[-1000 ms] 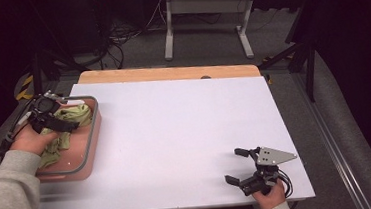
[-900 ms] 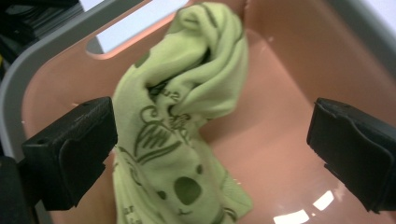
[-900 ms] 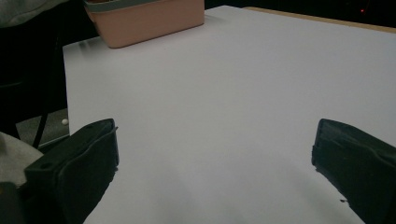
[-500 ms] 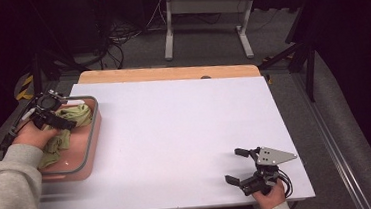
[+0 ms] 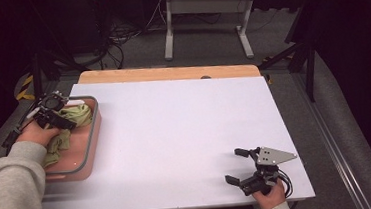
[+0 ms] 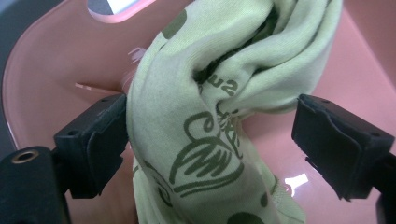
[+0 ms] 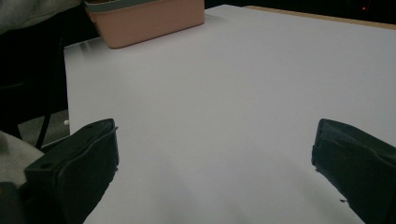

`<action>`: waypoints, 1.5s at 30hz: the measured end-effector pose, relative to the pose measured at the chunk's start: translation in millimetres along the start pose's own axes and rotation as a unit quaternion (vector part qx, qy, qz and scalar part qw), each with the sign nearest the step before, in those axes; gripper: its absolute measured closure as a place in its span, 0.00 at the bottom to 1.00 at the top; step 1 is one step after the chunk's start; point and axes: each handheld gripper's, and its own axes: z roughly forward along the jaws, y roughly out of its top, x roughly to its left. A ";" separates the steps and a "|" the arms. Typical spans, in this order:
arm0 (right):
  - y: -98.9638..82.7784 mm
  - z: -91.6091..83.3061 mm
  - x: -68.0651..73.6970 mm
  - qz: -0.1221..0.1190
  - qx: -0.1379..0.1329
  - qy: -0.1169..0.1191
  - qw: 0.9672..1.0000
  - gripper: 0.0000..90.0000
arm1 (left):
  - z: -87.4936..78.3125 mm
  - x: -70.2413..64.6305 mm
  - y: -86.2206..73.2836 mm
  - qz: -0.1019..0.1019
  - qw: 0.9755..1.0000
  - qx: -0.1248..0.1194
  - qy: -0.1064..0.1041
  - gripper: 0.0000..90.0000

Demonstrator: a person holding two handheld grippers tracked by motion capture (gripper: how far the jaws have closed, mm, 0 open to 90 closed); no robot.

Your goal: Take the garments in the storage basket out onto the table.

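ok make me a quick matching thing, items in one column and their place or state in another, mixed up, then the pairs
Items:
1. green cloth
2. pink tub
3. left gripper
4. right gripper

Place or state:
A. open, at the table's near right edge, nothing between its jaws
B. at the table's left edge
C. bunched up inside the tub
D. jaws open either side of the cloth

Pairs: 1-C, 2-B, 3-D, 4-A

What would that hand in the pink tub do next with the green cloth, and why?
Probably close the left gripper on the green cloth. Its jaws stand open on either side of a bunched fold, one touching it, the other a little apart, inside the pink tub. Nothing is gripped yet, so lifting now would leave the cloth behind.
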 end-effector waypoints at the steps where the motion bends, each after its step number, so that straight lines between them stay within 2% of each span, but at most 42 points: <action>1: 0.0 0.0 0.0 0.000 0.000 0.000 1.000 0.01 | 0.0 0.0 0.0 0.000 1.000 0.000 0.000 0.15; 10: 0.1 -0.1 0.2 -0.001 0.000 0.002 1.000 0.01 | 3.7 3.3 -1.5 -0.003 1.000 0.006 -0.005 0.23; 15: 0.1 -0.3 0.2 -0.002 -0.001 0.005 1.000 0.01 | 6.1 2.0 -2.9 0.011 1.000 0.018 0.014 0.30; 17: 0.1 -0.3 0.3 -0.002 -0.001 0.005 1.000 0.01 | 6.5 1.5 -3.7 0.019 0.999 0.023 0.028 0.38; 23: 0.1 -0.3 0.3 -0.002 -0.001 0.005 1.000 0.01 | 6.6 2.0 -4.9 0.020 0.999 0.022 0.034 0.48; 25: 0.2 -0.1 0.4 -0.003 -0.001 0.005 1.000 0.01 | 6.3 1.5 -4.7 0.027 0.999 0.022 0.038 0.50; 31: 0.2 -0.1 0.4 -0.003 -0.001 0.006 1.000 0.01 | 5.4 0.9 -4.9 0.029 0.999 0.023 0.036 0.55; 45: 0.4 -0.7 0.6 -0.003 -0.003 0.005 1.000 0.01 | 2.0 -3.1 -5.1 0.044 0.997 0.018 0.052 0.59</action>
